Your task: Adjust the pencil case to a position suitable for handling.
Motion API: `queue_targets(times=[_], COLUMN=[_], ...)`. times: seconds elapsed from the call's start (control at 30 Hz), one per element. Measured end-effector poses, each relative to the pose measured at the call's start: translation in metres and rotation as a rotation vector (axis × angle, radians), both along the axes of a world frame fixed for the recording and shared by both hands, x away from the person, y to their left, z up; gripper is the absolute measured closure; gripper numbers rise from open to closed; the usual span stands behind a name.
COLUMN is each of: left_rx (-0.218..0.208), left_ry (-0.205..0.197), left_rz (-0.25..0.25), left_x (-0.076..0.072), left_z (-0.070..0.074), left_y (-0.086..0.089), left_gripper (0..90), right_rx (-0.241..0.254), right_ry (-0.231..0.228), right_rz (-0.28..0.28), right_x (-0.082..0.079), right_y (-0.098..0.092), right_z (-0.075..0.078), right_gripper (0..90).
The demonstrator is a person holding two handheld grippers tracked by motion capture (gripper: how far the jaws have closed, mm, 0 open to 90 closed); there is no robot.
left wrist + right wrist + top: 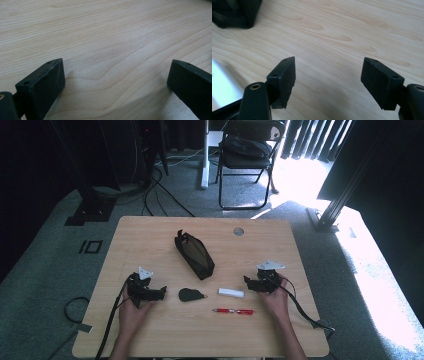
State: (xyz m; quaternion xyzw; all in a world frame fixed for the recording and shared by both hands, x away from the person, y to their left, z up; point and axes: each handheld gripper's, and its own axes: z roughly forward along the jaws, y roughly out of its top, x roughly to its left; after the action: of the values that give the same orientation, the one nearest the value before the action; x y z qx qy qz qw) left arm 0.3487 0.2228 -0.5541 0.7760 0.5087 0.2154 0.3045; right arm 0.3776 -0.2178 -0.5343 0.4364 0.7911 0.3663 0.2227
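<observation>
On the wooden table (150, 240) lie a black zip case (194, 254), a small dark rounded piece (191, 294), a white block (231, 292) and a red pen (233, 311). My left gripper (162, 292) rests near the table's left side, pointing toward the dark piece; its jaws stand open (116, 80) over bare wood. Just right of the white block, my right gripper (246, 281) is held open (328, 80) with nothing between the jaws. The right gripper view catches the white block (219, 82) at its left edge and the case (234, 12) at top left.
A round cable hole (238, 231) sits near the table's far edge. Beyond the table stand a folding chair (247, 155) and dark stands with cables on the carpet (45, 250). Bright sunlight falls on the floor at the right.
</observation>
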Motion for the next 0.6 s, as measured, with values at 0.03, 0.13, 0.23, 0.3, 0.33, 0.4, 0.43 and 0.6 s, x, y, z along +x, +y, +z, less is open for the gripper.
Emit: queue_targets(times=[0.03,0.13,0.23,0.3,0.33,0.4,0.43,0.6], left_rx=[0.0,0.0,0.0,0.0,0.0,-0.001,0.0,0.0], left_ry=[0.0,0.0,0.0,0.0,0.0,0.0,0.0,0.0], left_rz=[0.0,0.0,0.0,0.0,0.0,0.0,0.0,0.0], left_x=[0.0,0.0,0.0,0.0,0.0,0.0,0.0,0.0], left_z=[0.0,0.0,0.0,0.0,0.0,0.0,0.0,0.0], left_y=[0.0,0.0,0.0,0.0,0.0,0.0,0.0,0.0], left_gripper=[1.9,1.9,1.9,1.9,1.9,1.9,1.9,1.9], right_rx=[-0.01,-0.008,-0.008,-0.003,-0.006,-0.006,-0.005,0.003], right_ry=[-0.007,-0.024,-0.044,-0.052,-0.055,-0.062,-0.066,-0.084], right_rz=[0.008,0.023,0.035,0.044,0.05,0.06,0.065,0.083], right_x=[-0.001,-0.004,-0.005,-0.006,-0.006,-0.006,-0.006,-0.007], right_y=[0.003,0.009,0.015,0.018,0.019,0.022,0.023,0.03], right_z=[0.001,0.007,0.014,0.02,0.022,0.027,0.029,0.039], right_gripper=[27.5,27.5,27.5,27.4,27.4,27.3,27.3,27.4])
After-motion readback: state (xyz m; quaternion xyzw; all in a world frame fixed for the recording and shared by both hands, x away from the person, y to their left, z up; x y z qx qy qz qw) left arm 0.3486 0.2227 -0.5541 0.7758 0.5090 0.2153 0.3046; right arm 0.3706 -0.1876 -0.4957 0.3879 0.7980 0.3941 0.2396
